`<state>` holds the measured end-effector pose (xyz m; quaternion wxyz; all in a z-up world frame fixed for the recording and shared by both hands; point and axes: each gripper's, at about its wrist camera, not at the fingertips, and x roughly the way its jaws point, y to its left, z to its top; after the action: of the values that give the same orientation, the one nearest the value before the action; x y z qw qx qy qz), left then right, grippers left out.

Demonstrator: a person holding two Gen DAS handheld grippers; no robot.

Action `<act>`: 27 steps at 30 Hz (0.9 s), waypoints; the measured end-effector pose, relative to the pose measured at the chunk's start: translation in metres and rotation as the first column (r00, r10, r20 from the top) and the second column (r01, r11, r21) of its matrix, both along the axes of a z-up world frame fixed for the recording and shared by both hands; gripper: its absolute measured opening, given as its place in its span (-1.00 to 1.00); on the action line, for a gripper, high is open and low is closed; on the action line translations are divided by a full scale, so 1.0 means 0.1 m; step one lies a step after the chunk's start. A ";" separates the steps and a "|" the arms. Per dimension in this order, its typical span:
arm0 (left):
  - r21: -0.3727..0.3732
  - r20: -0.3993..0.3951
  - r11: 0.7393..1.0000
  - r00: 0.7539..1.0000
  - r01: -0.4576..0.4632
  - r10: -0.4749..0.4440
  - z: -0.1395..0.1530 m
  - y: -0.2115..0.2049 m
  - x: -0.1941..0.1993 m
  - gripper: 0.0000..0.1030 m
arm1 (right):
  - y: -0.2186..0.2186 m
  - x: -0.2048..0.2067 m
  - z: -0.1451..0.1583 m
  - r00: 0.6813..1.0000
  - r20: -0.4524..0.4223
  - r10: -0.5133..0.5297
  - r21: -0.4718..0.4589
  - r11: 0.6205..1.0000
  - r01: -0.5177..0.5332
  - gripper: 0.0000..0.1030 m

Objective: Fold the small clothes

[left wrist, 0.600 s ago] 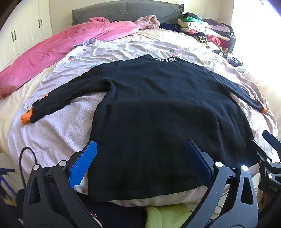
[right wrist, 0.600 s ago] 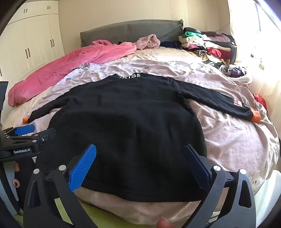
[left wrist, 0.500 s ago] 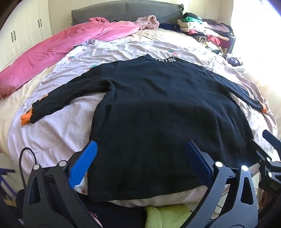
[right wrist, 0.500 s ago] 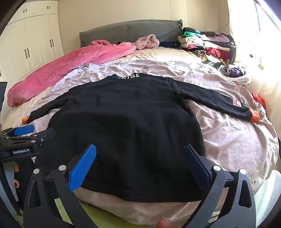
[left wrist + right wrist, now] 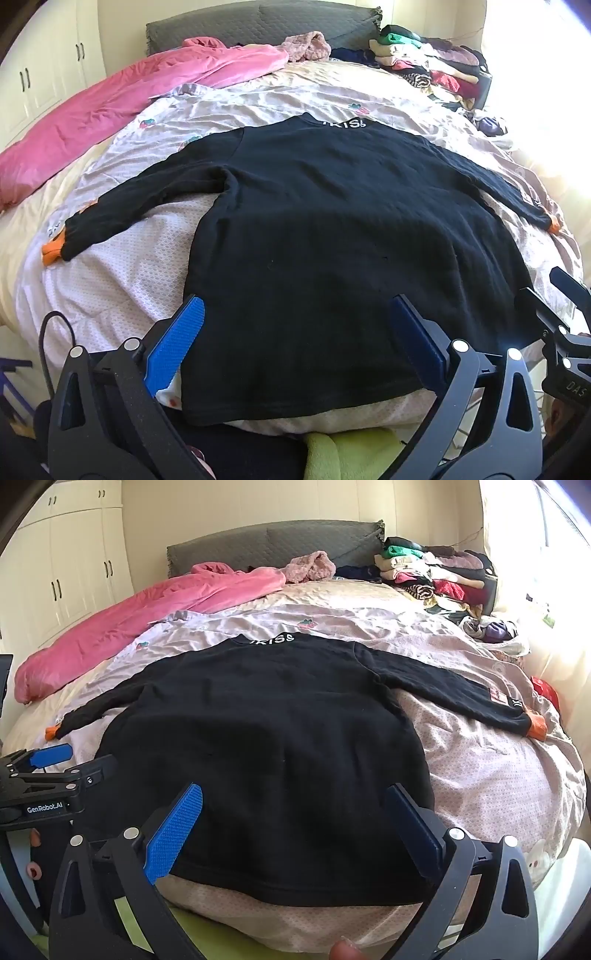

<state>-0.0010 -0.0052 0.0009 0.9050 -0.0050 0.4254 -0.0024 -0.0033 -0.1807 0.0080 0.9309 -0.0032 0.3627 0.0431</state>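
We hold both grippers above the near hem of the black sweater [image 5: 332, 236], which lies spread flat, sleeves out to either side, in the middle of the bed [image 5: 110, 280]. Our left gripper [image 5: 295, 332] has its jaws as wide as they go, with nothing between the blue pads; it hangs over the sweater's near left corner. Our right gripper [image 5: 291, 819] is likewise spread fully and holds nothing, poised over the sweater's near hem toward its right side. White lettering marks the sweater's collar at its far edge, and an orange cuff [image 5: 536, 726] ends each sleeve. Beyond the sweater's left sleeve lies a pink quilt [image 5: 110, 107]; beyond its right shoulder, by the headboard [image 5: 273, 546], sits a pile of clothes [image 5: 436, 576].
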 end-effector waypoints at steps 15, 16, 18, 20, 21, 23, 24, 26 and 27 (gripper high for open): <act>-0.006 0.002 1.000 1.000 0.005 -0.005 -0.04 -0.01 -0.01 0.82 | -0.02 -0.01 -0.04 1.000 -0.004 -0.005 0.000 1.000 0.005 0.92; -0.005 0.003 1.000 1.000 0.005 -0.005 -0.03 -0.01 -0.01 0.82 | -0.02 -0.01 -0.04 1.000 -0.004 -0.005 0.000 1.000 0.005 0.92; -0.005 0.003 1.000 1.000 0.005 -0.005 -0.03 -0.01 -0.01 0.82 | -0.02 -0.01 -0.04 1.000 -0.002 -0.004 -0.003 1.000 0.004 0.92; -0.009 0.004 1.000 1.000 0.008 -0.008 -0.03 -0.01 -0.01 0.82 | -0.01 -0.01 -0.03 1.000 0.002 -0.006 -0.004 1.000 0.006 0.92; -0.010 0.005 1.000 1.000 0.009 -0.009 -0.03 -0.01 -0.01 0.82 | -0.01 -0.01 -0.04 1.000 0.002 -0.006 -0.005 1.000 0.006 0.92; -0.010 0.005 1.000 1.000 0.010 -0.010 -0.03 -0.01 -0.01 0.82 | -0.01 -0.01 -0.04 1.000 0.003 -0.006 -0.004 1.000 0.006 0.92; -0.010 0.006 1.000 1.000 0.009 -0.009 -0.03 -0.01 -0.01 0.82 | -0.01 -0.01 -0.04 1.000 0.003 -0.005 -0.005 1.000 0.005 0.92; -0.009 0.008 1.000 1.000 0.009 -0.009 -0.03 -0.01 -0.01 0.82 | -0.01 -0.01 -0.04 1.000 0.005 -0.007 -0.006 1.000 0.007 0.92; -0.011 0.008 1.000 1.000 0.010 -0.010 -0.02 -0.01 -0.02 0.82 | -0.01 -0.01 -0.03 1.000 0.006 -0.006 -0.006 1.000 0.006 0.92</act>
<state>-0.0027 -0.0060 -0.0011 0.9067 -0.0079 0.4216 -0.0093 -0.0044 -0.1817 0.0047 0.9321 -0.0053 0.3600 0.0393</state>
